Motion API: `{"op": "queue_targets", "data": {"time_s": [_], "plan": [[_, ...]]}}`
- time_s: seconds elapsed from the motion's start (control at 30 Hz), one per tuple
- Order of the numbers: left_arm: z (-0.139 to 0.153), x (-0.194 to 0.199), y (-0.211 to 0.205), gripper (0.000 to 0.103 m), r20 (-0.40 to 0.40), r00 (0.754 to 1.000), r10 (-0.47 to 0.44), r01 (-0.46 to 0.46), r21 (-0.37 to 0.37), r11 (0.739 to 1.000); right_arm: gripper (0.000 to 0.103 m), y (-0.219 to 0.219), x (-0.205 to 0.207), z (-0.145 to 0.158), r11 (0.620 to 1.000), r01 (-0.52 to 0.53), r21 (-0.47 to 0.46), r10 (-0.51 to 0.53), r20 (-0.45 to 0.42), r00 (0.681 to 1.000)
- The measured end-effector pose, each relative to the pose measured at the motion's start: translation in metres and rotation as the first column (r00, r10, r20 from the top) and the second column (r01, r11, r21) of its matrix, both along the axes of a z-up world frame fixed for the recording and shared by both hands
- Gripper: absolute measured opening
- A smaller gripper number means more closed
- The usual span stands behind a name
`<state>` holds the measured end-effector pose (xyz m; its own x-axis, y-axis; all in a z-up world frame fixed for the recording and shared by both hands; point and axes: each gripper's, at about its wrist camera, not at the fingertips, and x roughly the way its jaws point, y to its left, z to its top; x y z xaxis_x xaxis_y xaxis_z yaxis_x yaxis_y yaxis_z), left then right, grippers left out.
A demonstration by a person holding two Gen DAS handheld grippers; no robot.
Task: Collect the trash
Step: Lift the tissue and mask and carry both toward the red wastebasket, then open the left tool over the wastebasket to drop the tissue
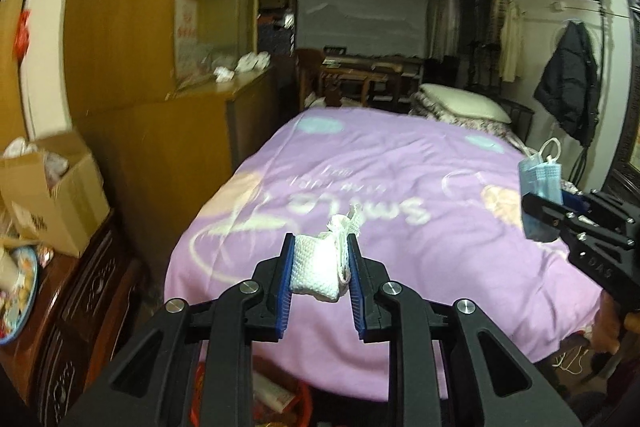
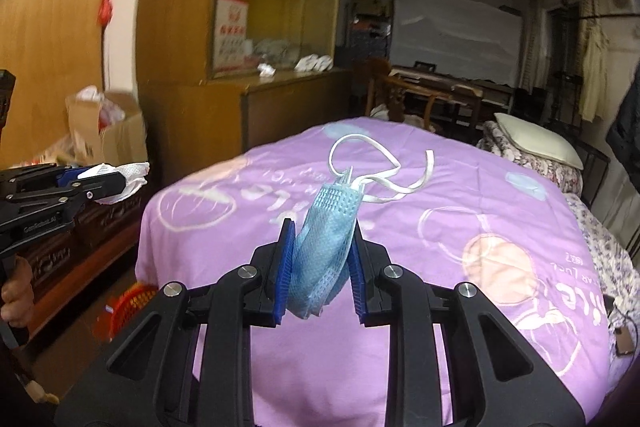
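Observation:
My left gripper [image 1: 320, 247] is shut on a folded white face mask [image 1: 316, 269], held above the foot of the purple bed cover [image 1: 400, 179]. It also shows at the left of the right wrist view [image 2: 120, 179] with the white mask [image 2: 128, 173] in it. My right gripper [image 2: 320, 231] is shut on a crumpled blue face mask [image 2: 324, 247] whose white ear loops [image 2: 360, 167] stick up. The right gripper shows at the right of the left wrist view [image 1: 536, 203] holding the blue mask [image 1: 540, 179].
An open cardboard box [image 1: 52, 187] with crumpled paper stands on a dark wooden cabinet [image 1: 80, 307] left of the bed. A red basket [image 2: 128, 307] sits on the floor by the bed. White crumpled items [image 1: 248, 63] lie on a wooden sideboard. A pillow [image 1: 460, 99] is at the bed's head.

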<state>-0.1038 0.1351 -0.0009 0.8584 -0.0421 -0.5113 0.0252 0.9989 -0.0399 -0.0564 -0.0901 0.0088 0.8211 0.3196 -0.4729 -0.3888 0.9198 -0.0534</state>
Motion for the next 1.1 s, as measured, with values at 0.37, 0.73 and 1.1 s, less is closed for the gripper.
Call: {"op": "queue_targets", "data": {"time_s": [0.37, 0.73, 1.1], "plan": [[-0.099, 0.019, 0.087, 0.025, -0.204, 0.974, 0.101, -0.123, -0.096, 0.988, 0.027, 0.075, 0.025, -0.052, 0.985, -0.099, -0.145, 0.080, -0.132, 0.988], [-0.173, 0.028, 0.132, 0.063, -0.337, 0.931, 0.140, -0.207, -0.170, 0.963, 0.027, 0.119, 0.027, -0.087, 0.962, -0.213, -0.172, 0.163, -0.266, 0.950], [-0.154, -0.014, 0.181, 0.096, -0.331, 0.897, 0.292, -0.352, -0.136, 0.926, 0.027, 0.136, 0.011, -0.088, 0.946, -0.320, -0.054, 0.282, -0.353, 0.892]]}}
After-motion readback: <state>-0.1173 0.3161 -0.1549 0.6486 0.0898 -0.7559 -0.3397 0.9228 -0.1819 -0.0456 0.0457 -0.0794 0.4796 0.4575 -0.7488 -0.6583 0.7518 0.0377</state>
